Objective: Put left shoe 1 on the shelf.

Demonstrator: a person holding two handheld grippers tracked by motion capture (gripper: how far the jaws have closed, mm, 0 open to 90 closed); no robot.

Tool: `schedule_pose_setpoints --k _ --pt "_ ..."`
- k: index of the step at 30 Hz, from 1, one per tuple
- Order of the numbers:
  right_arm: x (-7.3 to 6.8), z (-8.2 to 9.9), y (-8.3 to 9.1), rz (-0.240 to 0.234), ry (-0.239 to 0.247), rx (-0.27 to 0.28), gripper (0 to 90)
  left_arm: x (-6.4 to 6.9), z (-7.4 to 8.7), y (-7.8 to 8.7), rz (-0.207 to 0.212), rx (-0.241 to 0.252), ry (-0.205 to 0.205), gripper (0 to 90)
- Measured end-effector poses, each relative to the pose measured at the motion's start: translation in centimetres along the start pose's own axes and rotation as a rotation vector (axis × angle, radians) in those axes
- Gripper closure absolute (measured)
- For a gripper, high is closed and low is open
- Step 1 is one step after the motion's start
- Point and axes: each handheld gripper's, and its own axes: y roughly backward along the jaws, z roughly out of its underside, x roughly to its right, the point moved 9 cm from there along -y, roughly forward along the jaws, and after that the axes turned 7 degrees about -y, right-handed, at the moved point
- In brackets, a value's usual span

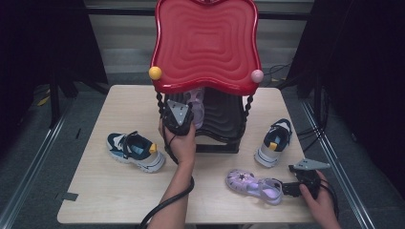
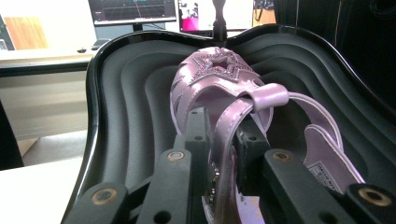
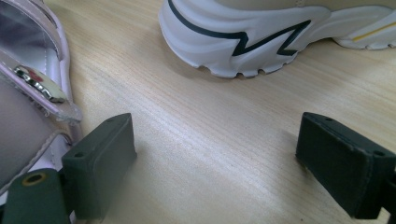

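A pale purple sandal [image 2: 219, 88] with a glittered star on its front is clamped by its heel strap between the jaws of the left gripper [image 1: 177, 116]. The strap is seen pinched edge-on between the two black pads in the left gripper view. The sandal is held over the black lower shelf [image 2: 126, 116] of a two-tier rack [image 1: 206, 45], its toe pointing toward the rack's back rim; whether its sole rests on the ribbed surface cannot be told. In the high view the rack is seen standing at the middle of the bench's far edge, its red upper tray carried on beaded black posts with a yellow ball [image 1: 155, 73] and a pink ball [image 1: 257, 76] at the front corners.

The right gripper [image 1: 291, 187] is held low near the bench's [image 1: 100, 191] near right corner. Its jaws are spread wide with bare wood between them, and nothing is gripped. A second purple sandal [image 1: 253, 186] lies just beside its left pad, near the bench's near edge.

A navy and white sneaker [image 1: 135, 150] is seen lying toward the bench's left edge. A matching sneaker [image 1: 274, 142] lies toward the right edge, just past the open gripper.
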Motion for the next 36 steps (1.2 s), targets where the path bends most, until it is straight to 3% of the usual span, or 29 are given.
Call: schedule_pose_setpoints --k 15,36 --pt "0.0 0.0 0.0 0.0 0.0 0.0 10.9 0.2 -0.4 0.5 0.015 -0.01 -0.021 66.0" --pt "0.0 0.0 0.0 0.0 0.0 0.0 10.9 -0.2 -1.3 3.4 0.152 -0.062 -0.032 51.5"
